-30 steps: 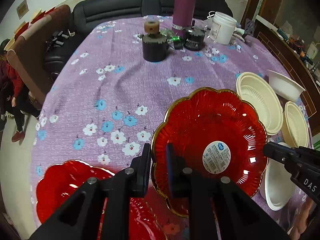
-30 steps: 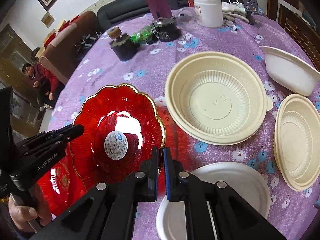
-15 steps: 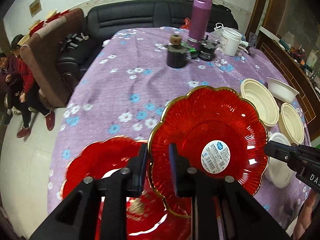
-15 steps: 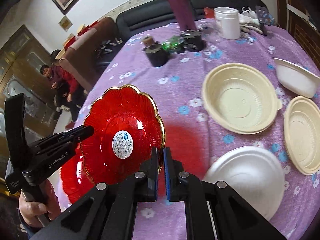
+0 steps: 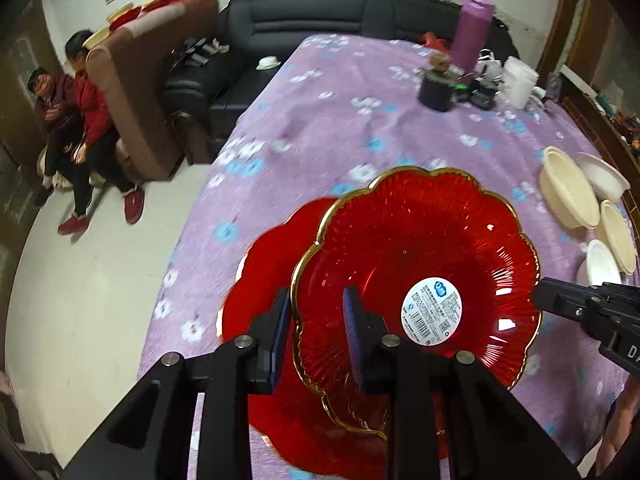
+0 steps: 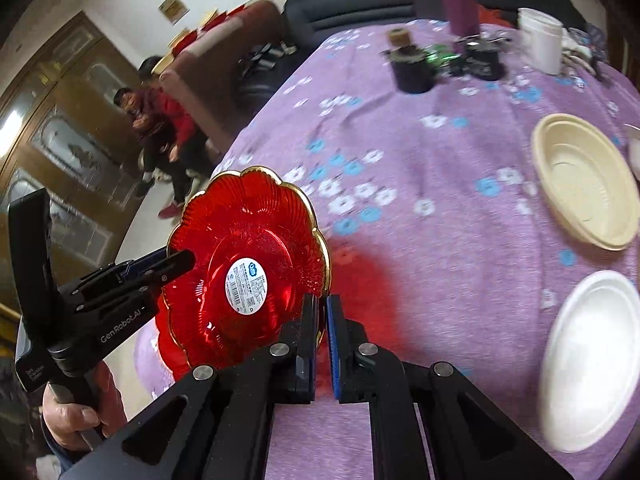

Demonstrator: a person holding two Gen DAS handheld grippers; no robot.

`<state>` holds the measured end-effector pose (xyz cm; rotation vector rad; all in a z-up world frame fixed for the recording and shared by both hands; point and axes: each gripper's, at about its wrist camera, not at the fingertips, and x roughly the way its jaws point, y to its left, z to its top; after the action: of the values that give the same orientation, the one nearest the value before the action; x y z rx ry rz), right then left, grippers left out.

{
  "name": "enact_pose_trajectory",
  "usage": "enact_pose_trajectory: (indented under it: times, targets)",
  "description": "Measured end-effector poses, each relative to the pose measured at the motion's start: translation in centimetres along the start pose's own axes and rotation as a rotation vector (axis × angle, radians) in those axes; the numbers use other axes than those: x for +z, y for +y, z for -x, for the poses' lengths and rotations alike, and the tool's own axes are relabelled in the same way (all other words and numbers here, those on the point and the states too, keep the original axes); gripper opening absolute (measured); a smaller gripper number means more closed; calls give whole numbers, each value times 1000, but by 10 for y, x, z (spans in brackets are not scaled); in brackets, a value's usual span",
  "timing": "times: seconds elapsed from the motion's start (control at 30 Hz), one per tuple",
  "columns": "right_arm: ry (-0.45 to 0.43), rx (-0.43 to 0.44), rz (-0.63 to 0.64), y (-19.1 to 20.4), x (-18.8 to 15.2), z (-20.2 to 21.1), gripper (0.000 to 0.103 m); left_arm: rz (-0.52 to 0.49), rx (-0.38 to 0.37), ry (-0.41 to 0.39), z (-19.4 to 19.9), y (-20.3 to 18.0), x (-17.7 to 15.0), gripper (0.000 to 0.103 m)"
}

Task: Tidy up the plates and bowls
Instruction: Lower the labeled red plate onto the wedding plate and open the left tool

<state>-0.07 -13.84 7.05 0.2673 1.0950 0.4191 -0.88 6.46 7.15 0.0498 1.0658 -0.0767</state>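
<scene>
Both hand-held grippers carried the scalloped, gold-rimmed red glass plate (image 5: 416,276) above a second red plate (image 5: 264,304) for stacking: the right hand-held gripper (image 6: 322,320) pinched its rim, while the left hand-held gripper (image 5: 316,320), jaws just opening, loosely straddled the opposite rim.

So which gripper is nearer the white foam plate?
Right. The right gripper, shut on the red plate's rim, sits just left of the white foam plate; the left gripper is across the red plate, farther left.

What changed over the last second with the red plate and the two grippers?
Both hand-held grippers carried the gold-rimmed red plate sideways until it hangs over the second red plate. The left hand-held gripper has just been opening, rim between its fingers. The right hand-held gripper stayed clamped. The bowls stayed put.
</scene>
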Motion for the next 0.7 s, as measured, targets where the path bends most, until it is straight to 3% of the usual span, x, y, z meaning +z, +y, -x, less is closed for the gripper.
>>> enact_pose_trajectory:
  times: [0.37,0.63,0.7]
  targets:
    - [59,-56,71,25,-7,-46,7,20,39,28,-19,21,-13,24]
    - [59,-109,121,31,-10,-61,8,7,50,-6,-20,21,-17,25]
    - [56,-116,134,33,-11,-62,9,5,39,-21,-19,21,-19,34]
